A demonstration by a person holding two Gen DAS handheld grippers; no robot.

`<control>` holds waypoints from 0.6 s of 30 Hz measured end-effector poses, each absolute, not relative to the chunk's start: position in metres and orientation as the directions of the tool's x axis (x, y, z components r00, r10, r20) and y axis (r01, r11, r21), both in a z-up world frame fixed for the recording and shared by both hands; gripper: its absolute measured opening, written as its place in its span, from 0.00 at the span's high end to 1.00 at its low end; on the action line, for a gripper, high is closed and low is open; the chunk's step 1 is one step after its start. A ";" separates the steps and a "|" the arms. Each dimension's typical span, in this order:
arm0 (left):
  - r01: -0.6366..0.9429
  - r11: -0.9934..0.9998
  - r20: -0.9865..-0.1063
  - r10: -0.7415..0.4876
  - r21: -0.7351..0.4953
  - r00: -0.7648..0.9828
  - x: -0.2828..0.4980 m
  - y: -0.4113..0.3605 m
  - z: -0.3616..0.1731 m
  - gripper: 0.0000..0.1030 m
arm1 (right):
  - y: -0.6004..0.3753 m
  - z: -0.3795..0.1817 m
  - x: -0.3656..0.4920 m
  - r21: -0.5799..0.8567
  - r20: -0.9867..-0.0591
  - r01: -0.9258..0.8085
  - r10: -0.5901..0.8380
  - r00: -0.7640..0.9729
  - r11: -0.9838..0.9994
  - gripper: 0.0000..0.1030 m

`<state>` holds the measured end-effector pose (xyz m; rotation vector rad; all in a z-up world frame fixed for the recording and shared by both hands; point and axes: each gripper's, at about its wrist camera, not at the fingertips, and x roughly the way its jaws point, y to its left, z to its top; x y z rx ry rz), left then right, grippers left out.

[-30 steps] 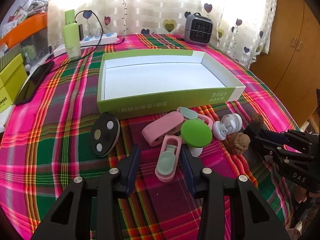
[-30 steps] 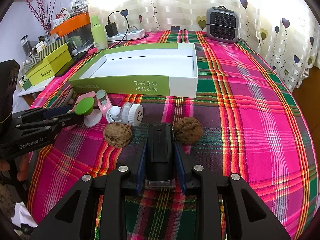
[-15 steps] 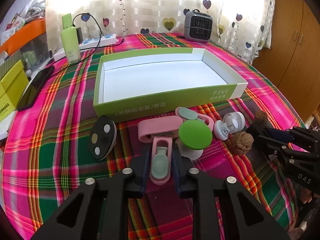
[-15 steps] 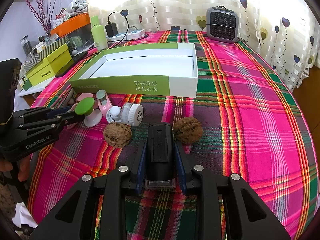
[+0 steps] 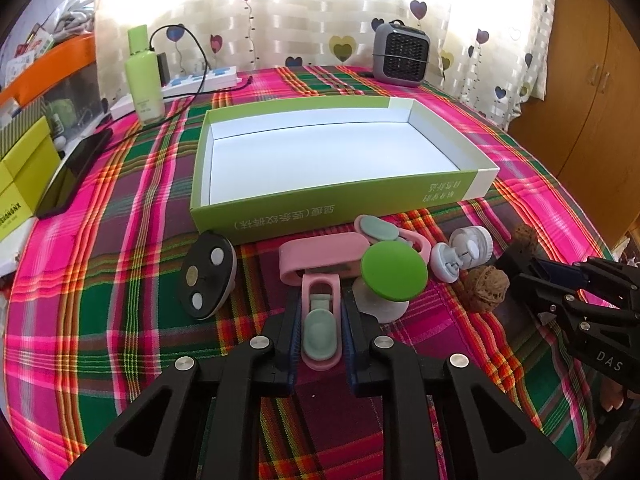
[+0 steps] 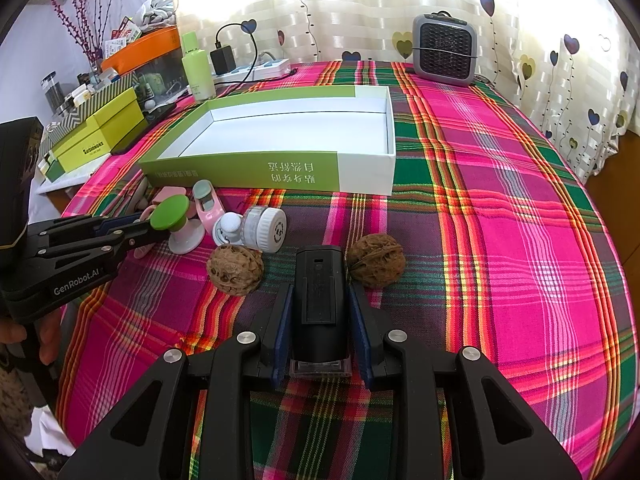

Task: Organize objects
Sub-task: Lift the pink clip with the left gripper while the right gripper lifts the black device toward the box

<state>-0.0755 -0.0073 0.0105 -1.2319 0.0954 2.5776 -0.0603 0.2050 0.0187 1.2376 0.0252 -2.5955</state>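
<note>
Left wrist view: left gripper [image 5: 320, 322] clamped on the pink clip [image 5: 321, 320] with the grey-green pad, pads pressing both long sides after closing in over the last moment. Clip lying lengthwise between the fingers, long axis running straight ahead of the tips, far end poking out toward the larger pink loop [image 5: 320, 258]. Just right of the right finger, green-capped stand [image 5: 390, 280], very close to that finger if not touching. Left of the left finger and apart from it, black oval disc [image 5: 208, 276] with three round spots. Straight ahead past the loop, open green box [image 5: 280, 216], nothing inside, long side facing the fingertips. Far right, right gripper [image 5: 532, 276] seen side-on.

Right wrist view: right gripper [image 6: 320, 320] gripping a black rectangular block [image 6: 319, 300], blue pads tight against both long flanks, long axis pointing forward out of the tips. One walnut [image 6: 235, 270] just off the left finger, second walnut [image 6: 376, 260] just beyond the right fingertip, close to or touching the block's front corner. Box ahead and slightly left of the tips, near wall facing them. Left gripper at the left edge, tips beside the green cap.

Likely next: lift, then carry forward over the near wall. Both loads pointing at the box already; left hand appears nearer to it.
</note>
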 end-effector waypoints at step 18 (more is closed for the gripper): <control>-0.235 -0.968 -0.766 0.216 -0.087 -0.605 -0.069 -0.014 0.016 0.85 | 0.203 0.019 -0.056 0.102 -0.757 0.264 -0.247 -0.605 -0.959 0.72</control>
